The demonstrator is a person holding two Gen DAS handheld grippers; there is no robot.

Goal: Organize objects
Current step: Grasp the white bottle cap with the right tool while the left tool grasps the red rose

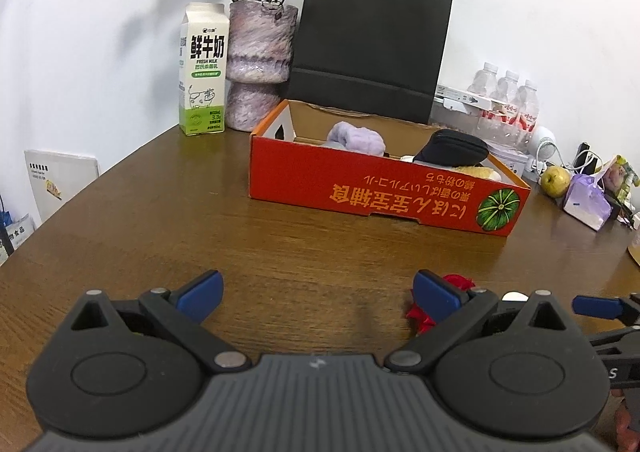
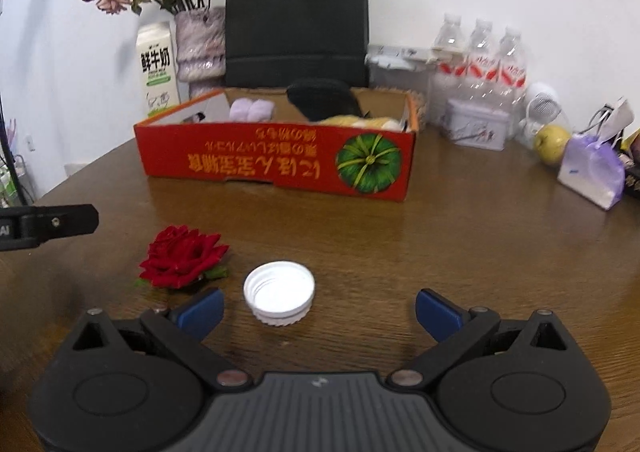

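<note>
A red cardboard box (image 1: pixel 360 191) (image 2: pixel 248 163) sits on the brown table and holds a lilac cloth (image 1: pixel 354 135), a black pouch (image 1: pixel 452 147) and a yellow soft item (image 2: pixel 360 121). A red rose head (image 2: pixel 182 256) and a white bottle cap (image 2: pixel 279 292) lie in front of the box. My right gripper (image 2: pixel 318 312) is open, with the cap just ahead between its fingers. My left gripper (image 1: pixel 318 294) is open and empty; the rose (image 1: pixel 460 284) peeks out behind its right finger.
A milk carton (image 1: pixel 204 69), a vase of dried flowers (image 1: pixel 258 63) and a black paper bag (image 1: pixel 368 47) stand behind the box. Water bottles (image 2: pixel 480 63), a tin (image 2: pixel 476 123), an apple (image 2: pixel 552 143) and a lilac pouch (image 2: pixel 592 171) crowd the right side.
</note>
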